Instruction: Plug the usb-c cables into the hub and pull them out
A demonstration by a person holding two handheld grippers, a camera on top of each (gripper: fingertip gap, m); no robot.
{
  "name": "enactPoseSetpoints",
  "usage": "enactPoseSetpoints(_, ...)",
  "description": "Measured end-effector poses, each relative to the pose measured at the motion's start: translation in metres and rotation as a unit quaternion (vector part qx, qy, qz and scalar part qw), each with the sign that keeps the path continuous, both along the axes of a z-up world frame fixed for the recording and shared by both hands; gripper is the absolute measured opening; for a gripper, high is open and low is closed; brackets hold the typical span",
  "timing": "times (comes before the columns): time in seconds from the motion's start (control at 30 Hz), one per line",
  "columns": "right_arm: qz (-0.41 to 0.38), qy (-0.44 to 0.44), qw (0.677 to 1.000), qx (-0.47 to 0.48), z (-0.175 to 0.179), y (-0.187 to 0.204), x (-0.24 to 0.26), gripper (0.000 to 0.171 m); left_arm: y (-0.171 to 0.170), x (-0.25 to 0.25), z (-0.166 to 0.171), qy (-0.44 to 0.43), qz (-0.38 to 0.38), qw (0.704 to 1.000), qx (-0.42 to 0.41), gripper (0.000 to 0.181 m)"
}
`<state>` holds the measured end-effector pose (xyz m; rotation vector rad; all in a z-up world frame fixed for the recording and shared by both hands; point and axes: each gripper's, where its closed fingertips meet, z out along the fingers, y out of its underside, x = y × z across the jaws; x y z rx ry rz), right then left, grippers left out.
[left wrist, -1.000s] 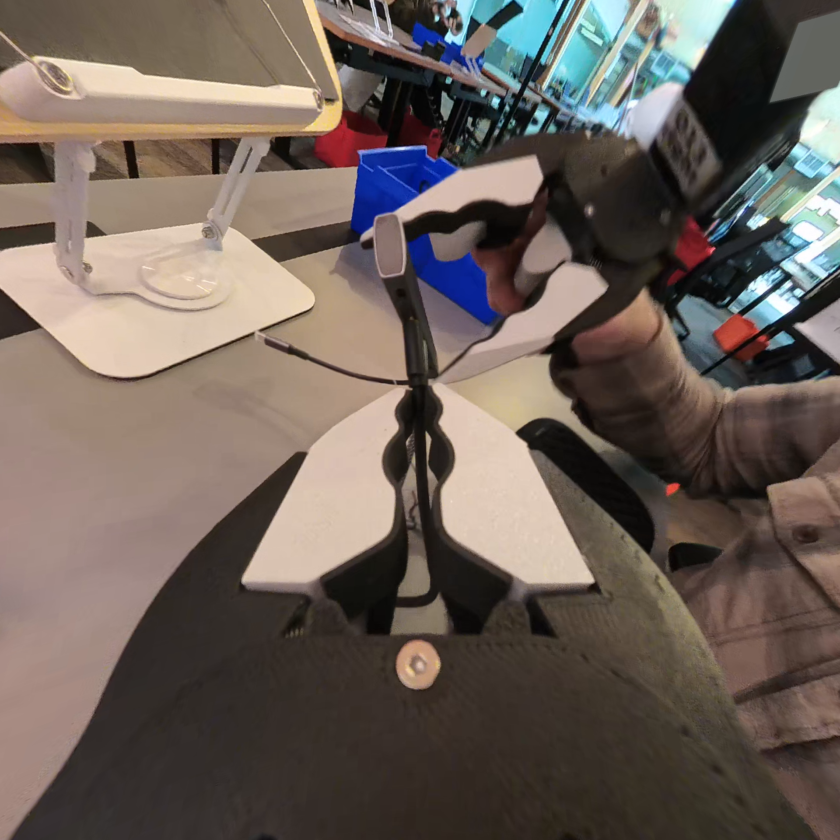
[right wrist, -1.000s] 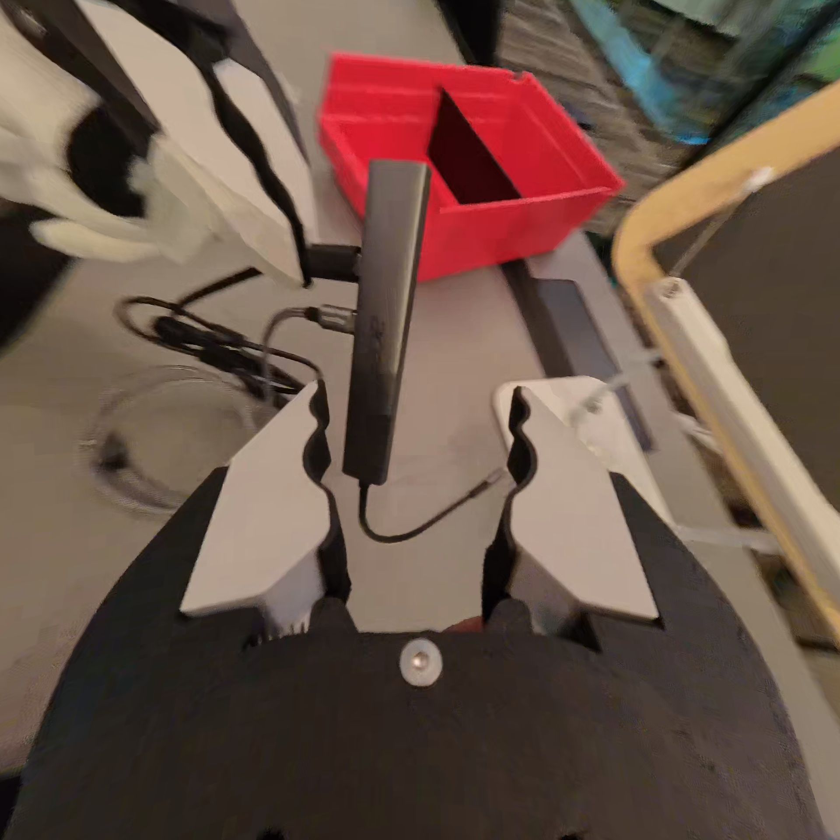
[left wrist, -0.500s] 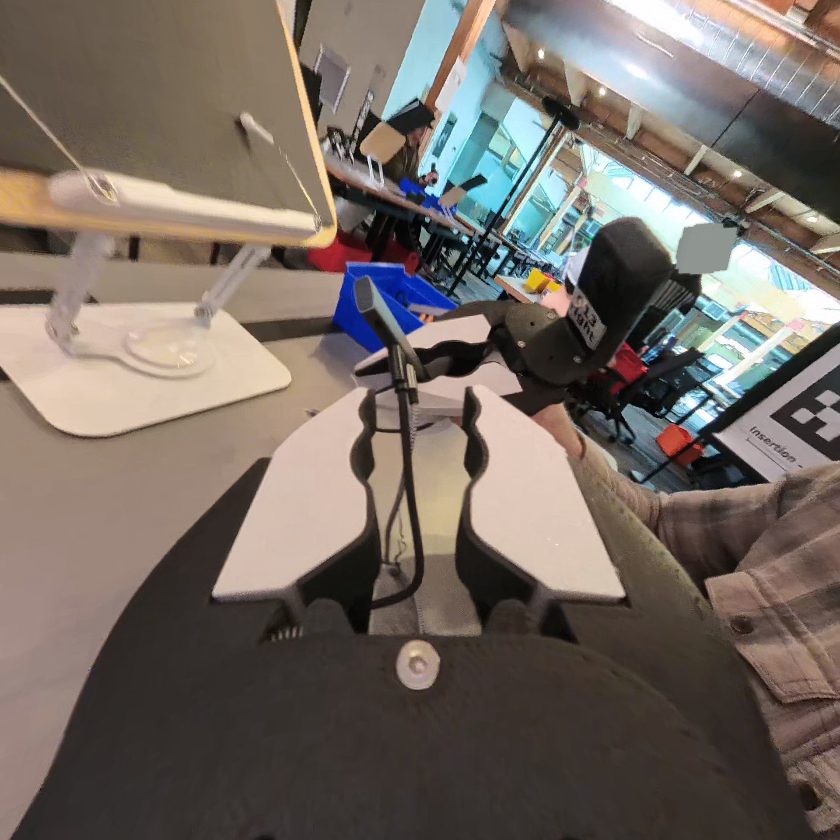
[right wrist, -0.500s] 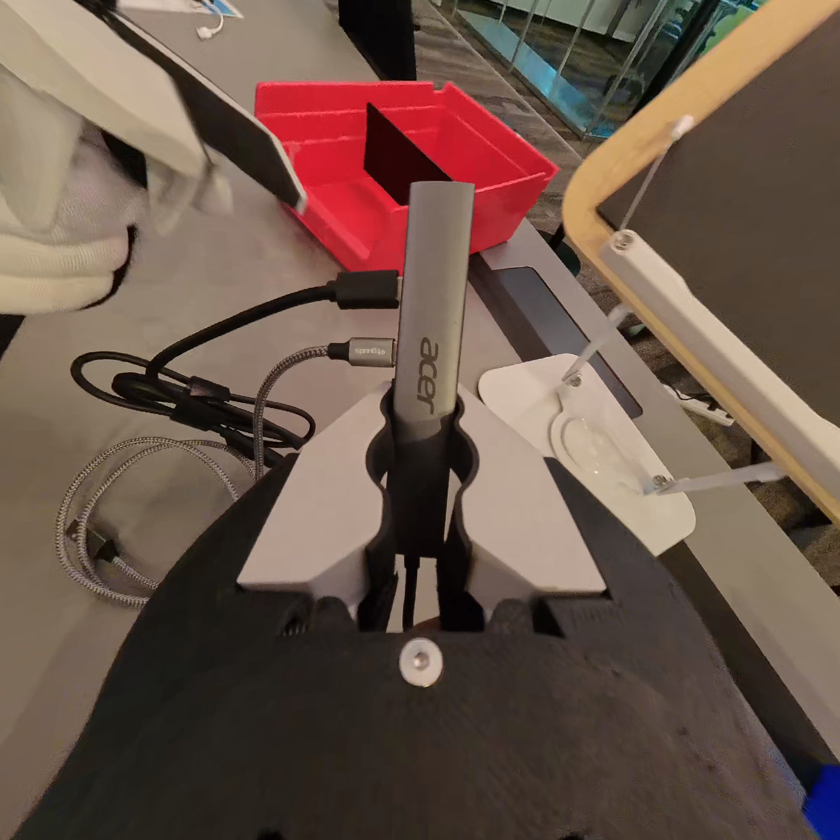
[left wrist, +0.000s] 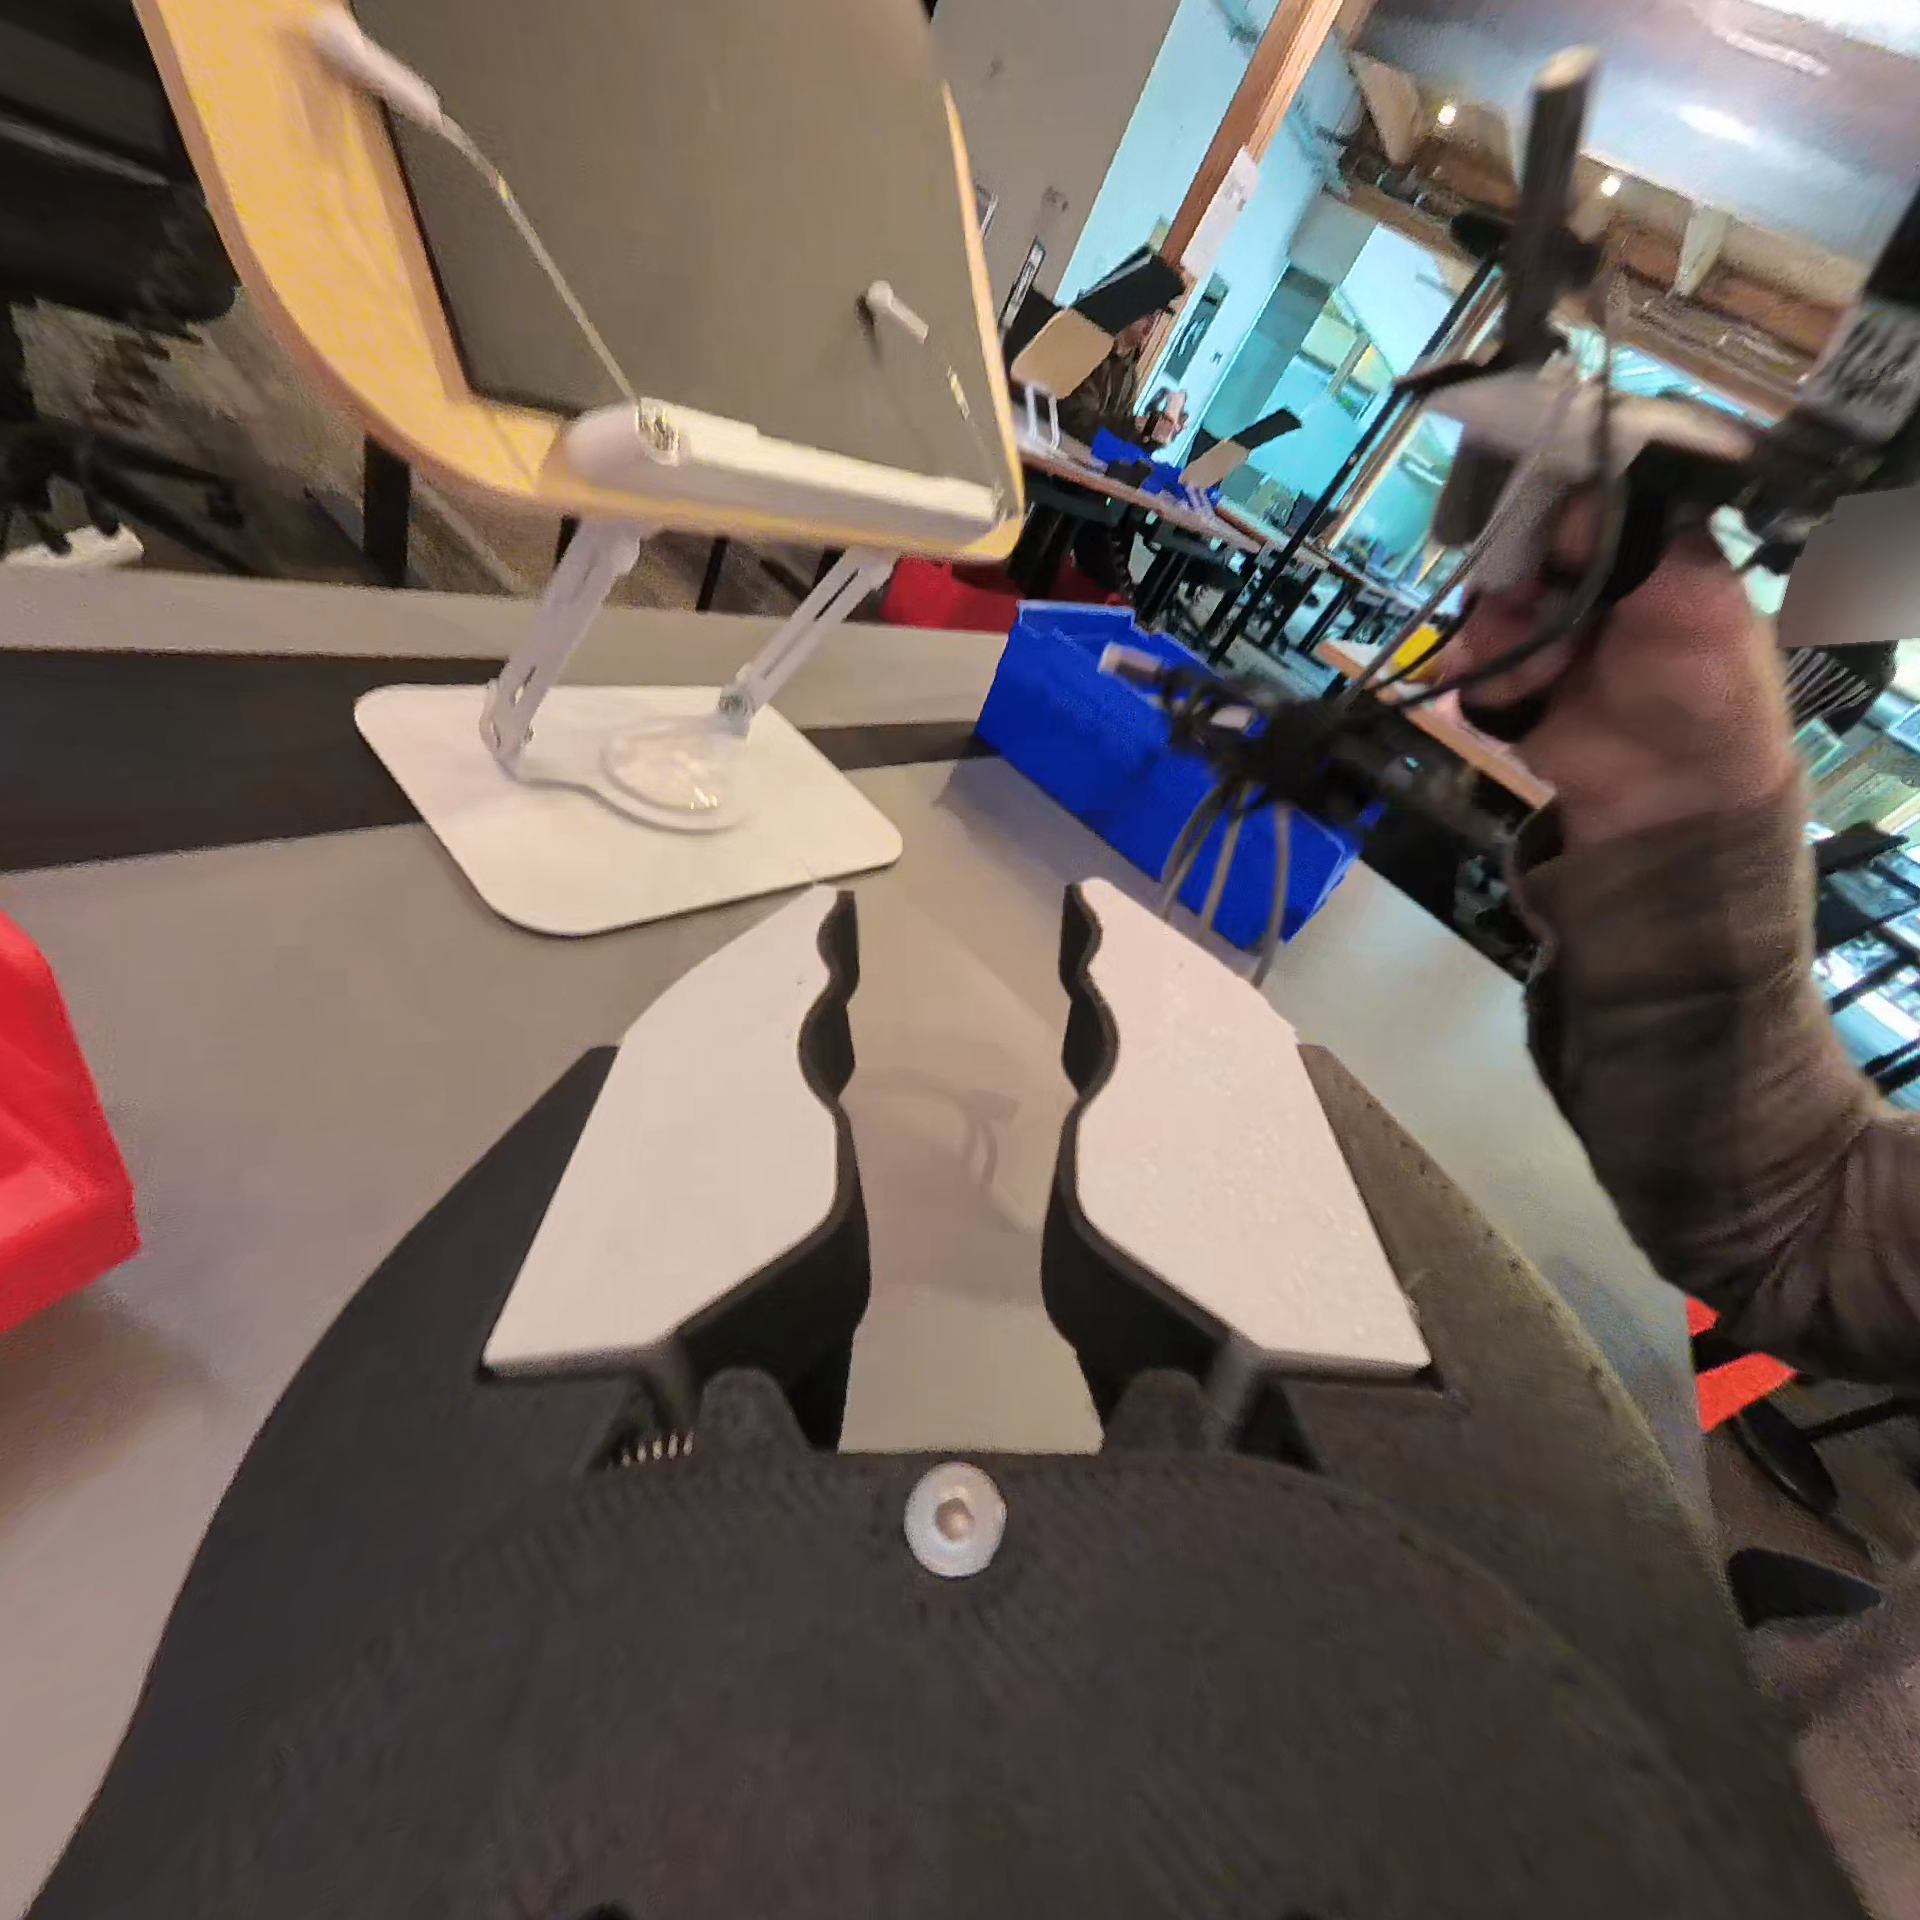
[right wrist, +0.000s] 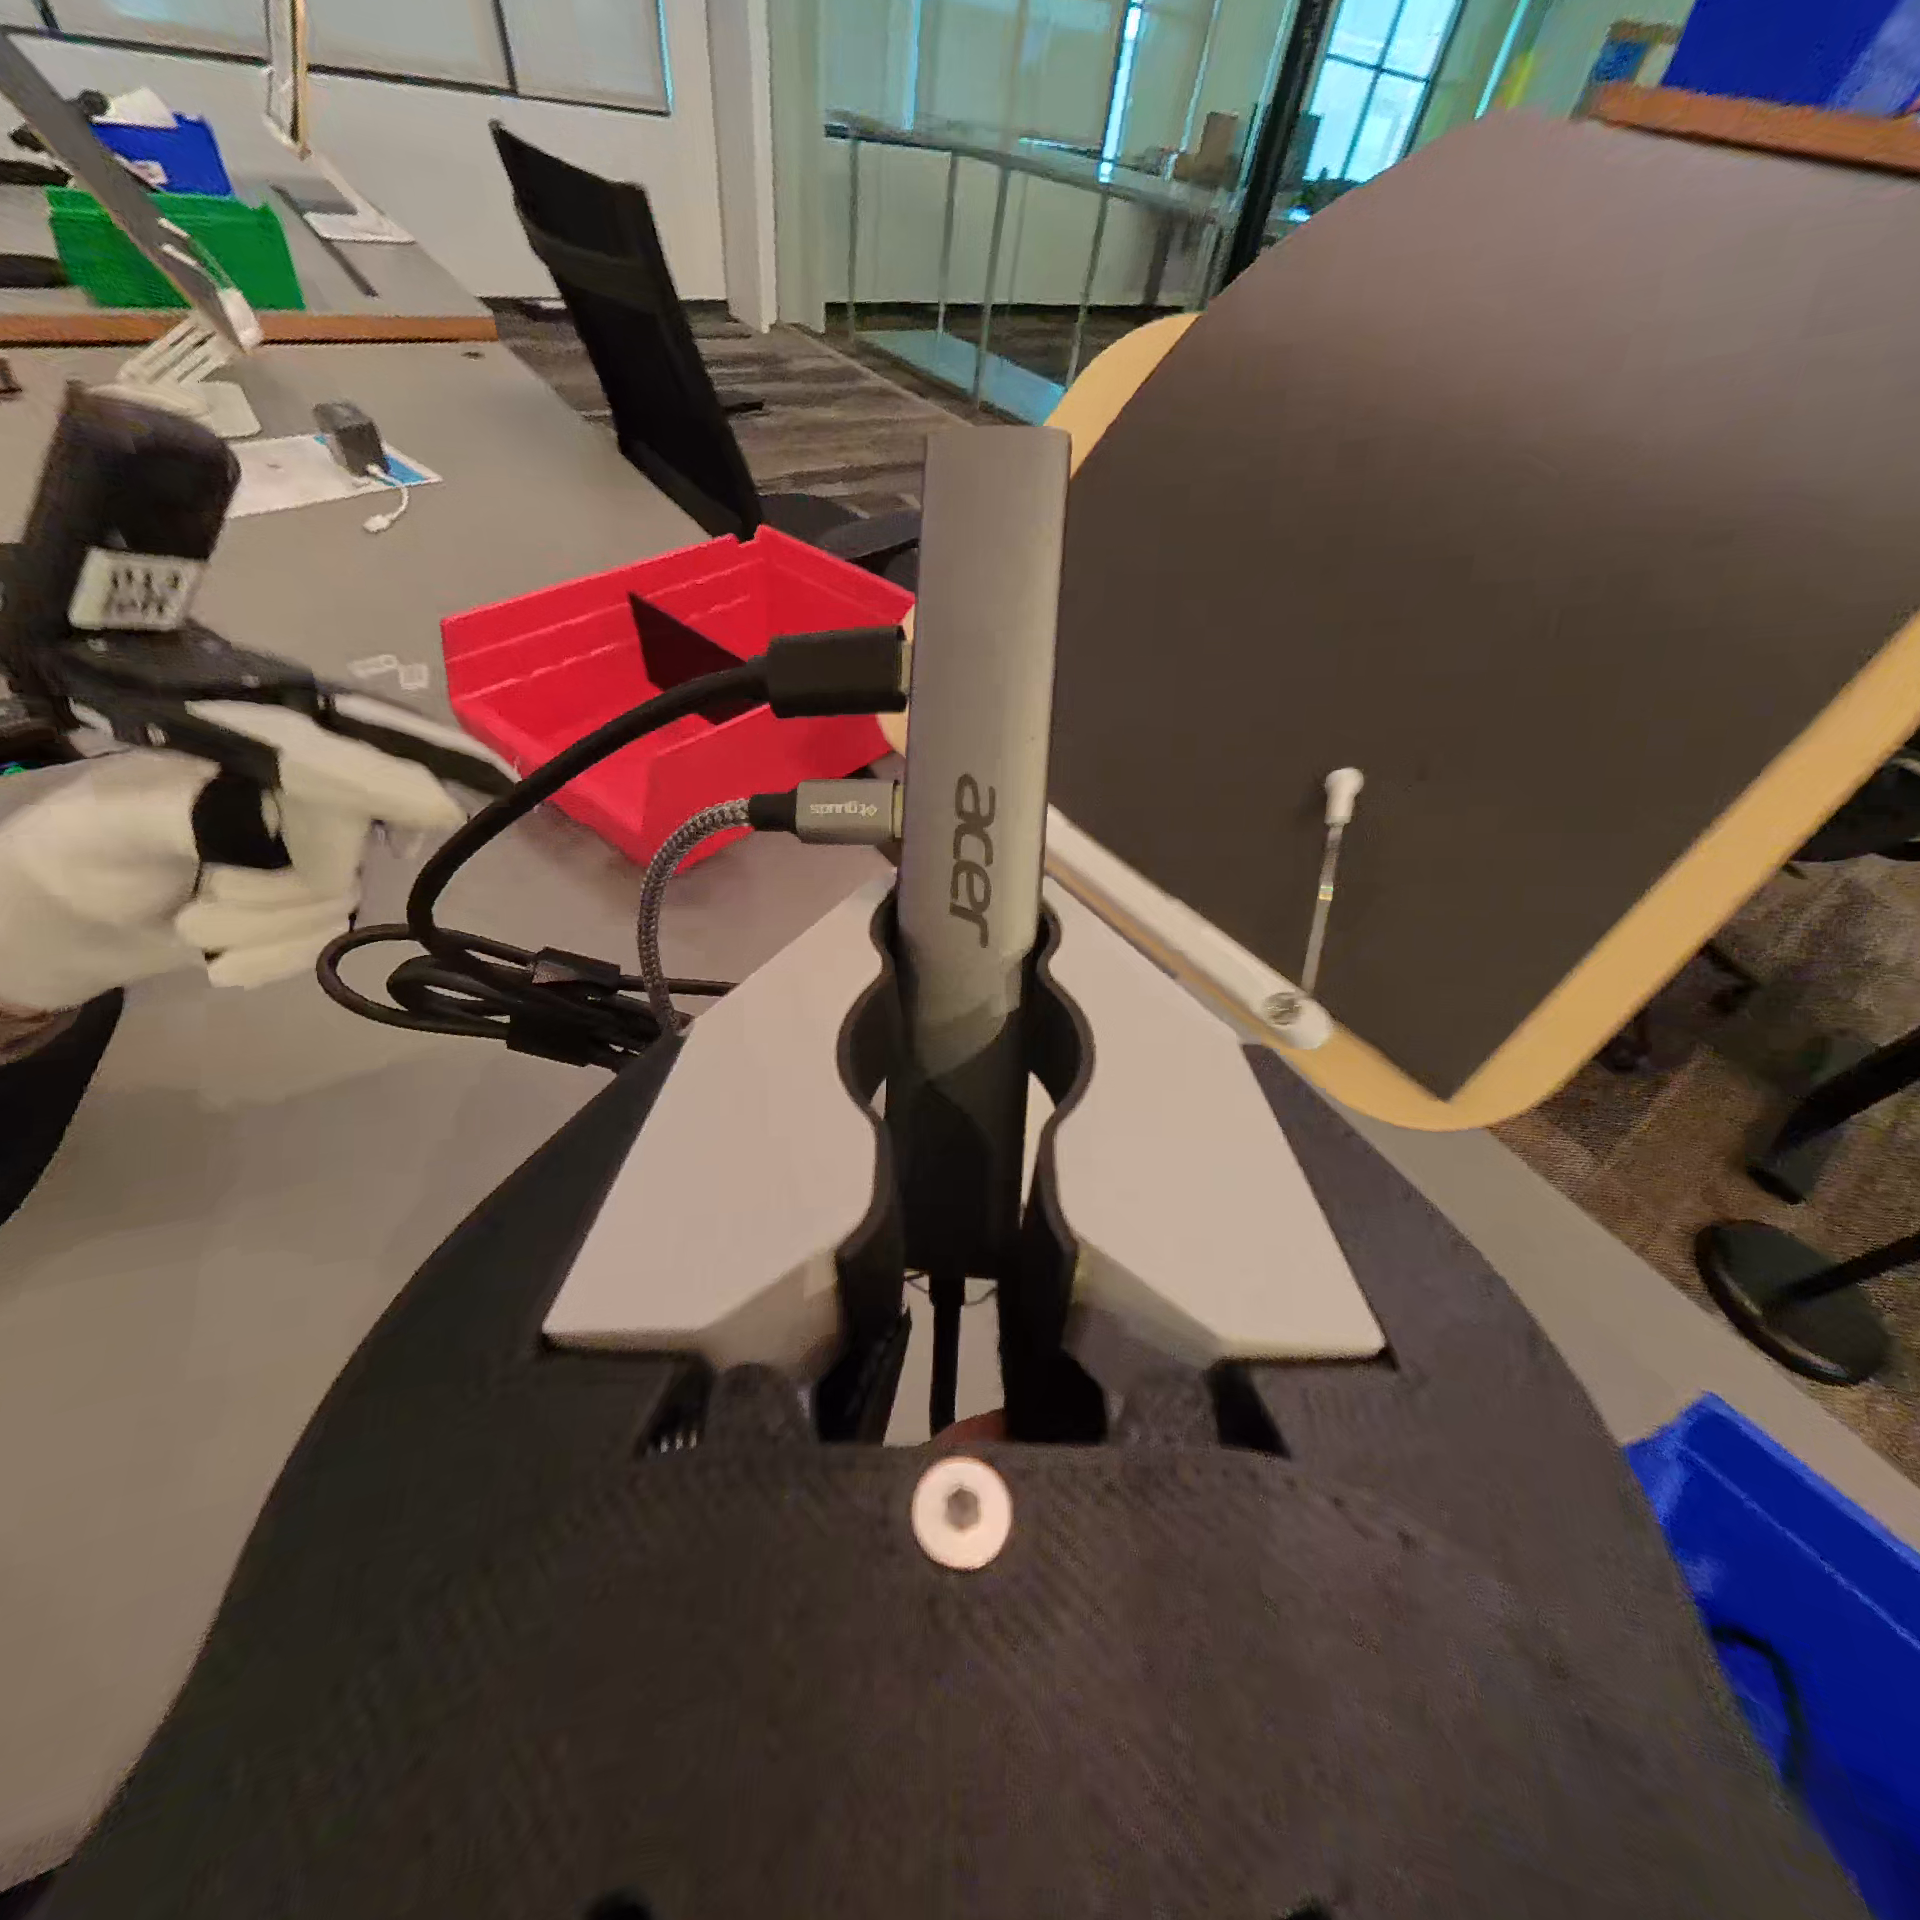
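Observation:
In the right wrist view my right gripper (right wrist: 966, 914) is shut on the lower end of a grey USB hub (right wrist: 987, 644) and holds it upright above the table. A black USB-C cable (right wrist: 831, 670) and a braided grey cable (right wrist: 821, 816) are plugged into its left side, and their slack lies coiled on the table (right wrist: 499, 987). My left gripper (left wrist: 958, 914) is open and empty over bare table. It also shows in the right wrist view (right wrist: 343, 769), left of the hub, held by a white-gloved hand. In the left wrist view the hub (left wrist: 1553, 208) is blurred at the upper right.
A tilted board on a white stand (left wrist: 644, 800) stands behind the left gripper and close to the right of the hub (right wrist: 1455, 623). A red bin (right wrist: 623, 707) sits beyond the cables. A blue bin (left wrist: 1101, 727) is near the table's edge. A black chair (right wrist: 623, 312) stands farther off.
The left gripper has opened, let go of the hub's lead and drawn away from the hub. The right gripper has shut on the hub and lifted it upright with both cables in it.

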<state>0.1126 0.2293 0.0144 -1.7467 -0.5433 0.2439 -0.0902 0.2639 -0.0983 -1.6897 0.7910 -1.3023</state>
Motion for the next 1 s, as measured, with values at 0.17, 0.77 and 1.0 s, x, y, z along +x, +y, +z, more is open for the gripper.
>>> enactPoseSetpoints(0.17,-0.044,-0.011,0.999,0.028,0.051,-0.01,0.053,0.016,0.002,0.011,-0.042,0.035,-0.007,0.999,-0.021,0.036)
enactPoseSetpoints(0.77,-0.316,-0.187,0.93,0.019,0.062,0.008,0.319,0.016,0.01,0.014,-0.083,0.083,0.004,0.995,-0.048,0.035)
enactPoseSetpoints(1.0,-0.291,-0.163,0.934,-0.13,-0.077,0.03,0.344,0.016,0.011,0.015,-0.091,0.093,0.003,0.994,-0.053,0.036)
